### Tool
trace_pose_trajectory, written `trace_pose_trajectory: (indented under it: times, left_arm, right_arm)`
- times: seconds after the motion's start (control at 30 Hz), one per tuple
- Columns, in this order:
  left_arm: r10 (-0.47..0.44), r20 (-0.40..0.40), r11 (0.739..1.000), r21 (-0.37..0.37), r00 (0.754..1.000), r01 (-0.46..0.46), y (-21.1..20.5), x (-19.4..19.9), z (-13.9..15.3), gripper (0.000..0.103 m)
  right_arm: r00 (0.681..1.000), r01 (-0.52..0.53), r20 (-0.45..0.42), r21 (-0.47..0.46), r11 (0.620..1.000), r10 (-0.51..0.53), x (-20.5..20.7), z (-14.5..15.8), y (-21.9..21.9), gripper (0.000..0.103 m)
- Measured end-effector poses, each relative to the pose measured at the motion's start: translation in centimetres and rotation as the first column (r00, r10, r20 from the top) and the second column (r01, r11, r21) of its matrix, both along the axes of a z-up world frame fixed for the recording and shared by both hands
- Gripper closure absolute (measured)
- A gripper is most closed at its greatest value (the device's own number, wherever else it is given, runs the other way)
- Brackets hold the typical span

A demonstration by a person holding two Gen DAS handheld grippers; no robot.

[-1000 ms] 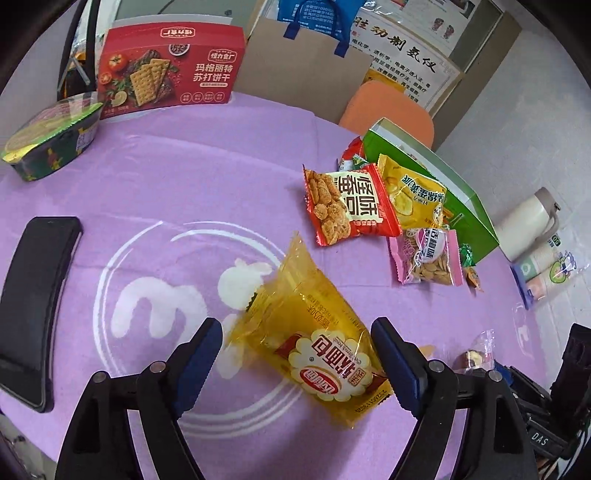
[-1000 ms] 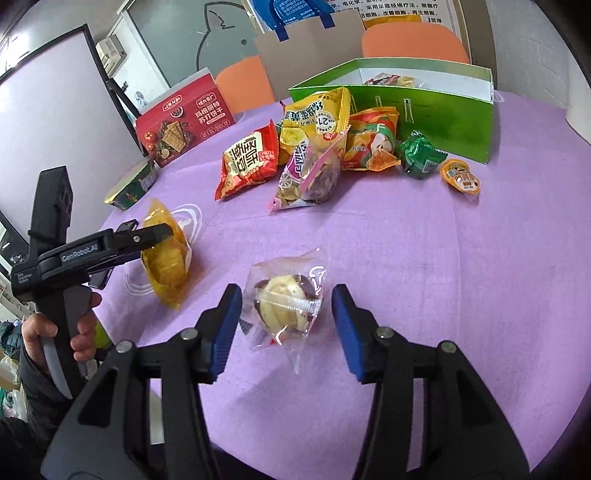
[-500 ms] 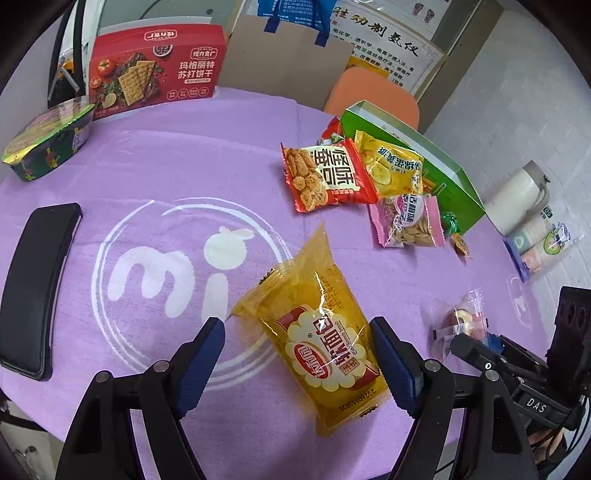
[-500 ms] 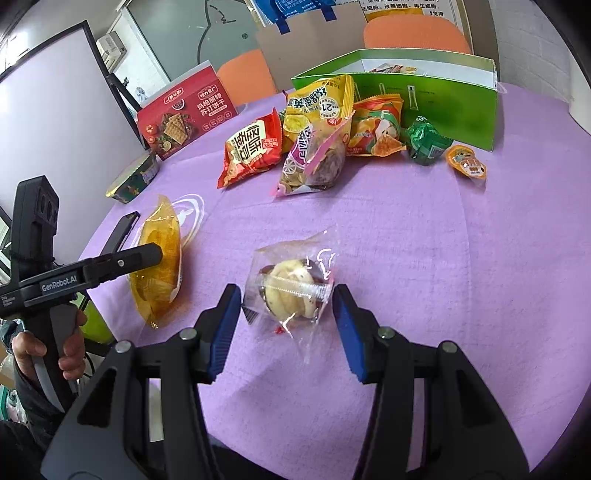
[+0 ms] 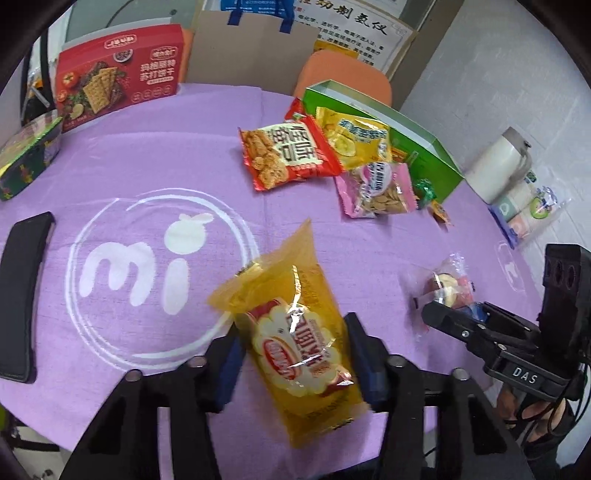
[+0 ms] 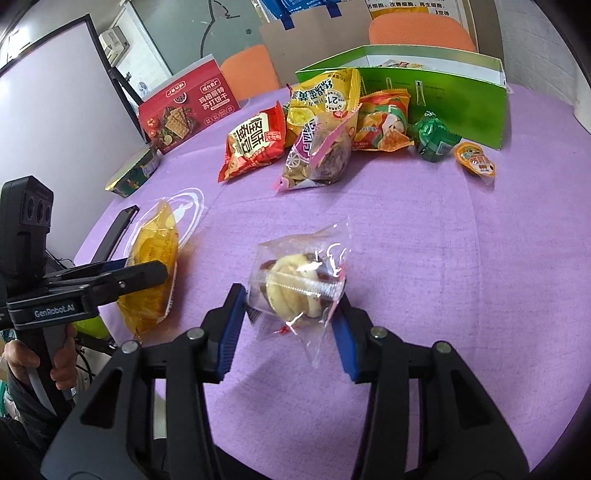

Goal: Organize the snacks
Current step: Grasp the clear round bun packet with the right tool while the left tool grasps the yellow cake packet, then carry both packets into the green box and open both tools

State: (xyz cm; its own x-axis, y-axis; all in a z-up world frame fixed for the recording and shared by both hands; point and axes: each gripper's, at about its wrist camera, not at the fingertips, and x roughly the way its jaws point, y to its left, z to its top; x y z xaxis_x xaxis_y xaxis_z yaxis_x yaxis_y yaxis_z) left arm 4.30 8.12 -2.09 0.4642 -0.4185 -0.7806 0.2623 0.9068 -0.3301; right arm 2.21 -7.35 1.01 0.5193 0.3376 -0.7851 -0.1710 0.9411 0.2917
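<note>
Gripping a yellow bag (image 5: 299, 343), the left gripper (image 5: 295, 363) is closed. A clear pastry packet (image 6: 295, 284) is pinched by the right gripper (image 6: 291, 321). Both are best carried gently to the green box (image 6: 436, 88).

I see a glossy yellow plastic snack bag (image 5: 295, 332) with a red-and-white label, tilted, pinched at both sides. A clear plastic wrapper holding a pale swirl cookie (image 6: 297, 284) sits likewise clamped. Remaining foil packets (image 6: 317, 122) lie heaped against the open green cardboard box (image 6: 461, 88).

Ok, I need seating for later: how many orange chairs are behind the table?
2. One orange chair stands right of the red cracker box; the second chair is behind the green box. More may be hidden.
</note>
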Motion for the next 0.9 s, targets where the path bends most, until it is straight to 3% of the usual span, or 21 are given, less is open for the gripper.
trace_pose_trajectory:
  times: [0.17,0.4,0.67,0.9]
  left_arm:
    - [-0.035,0.028,0.999,-0.003,0.999,0.035,-1.5,-0.1,1.1,0.061]
    - [-0.089,0.131,0.995,-0.025,0.987,0.093,-4.0,1.4,5.6,0.061]
    - [-0.139,0.227,0.987,-0.054,0.964,0.155,-8.7,5.4,10.0,0.061]
    - [-0.147,0.241,0.981,-0.087,0.959,0.173,-13.4,11.2,12.1,0.061]
  right_arm:
    - [1.0,0.003,0.016,0.002,1.0,-0.004,-0.1,0.5,0.0,0.064]
    - [0.993,0.029,0.111,-0.008,1.0,-0.028,-0.1,3.9,-1.3,0.065]
    - [0.957,0.135,0.267,-0.053,0.989,-0.116,1.7,9.4,-5.1,0.064]
    - [0.923,0.258,0.317,-0.088,0.962,-0.218,5.4,11.0,-9.8,0.064]
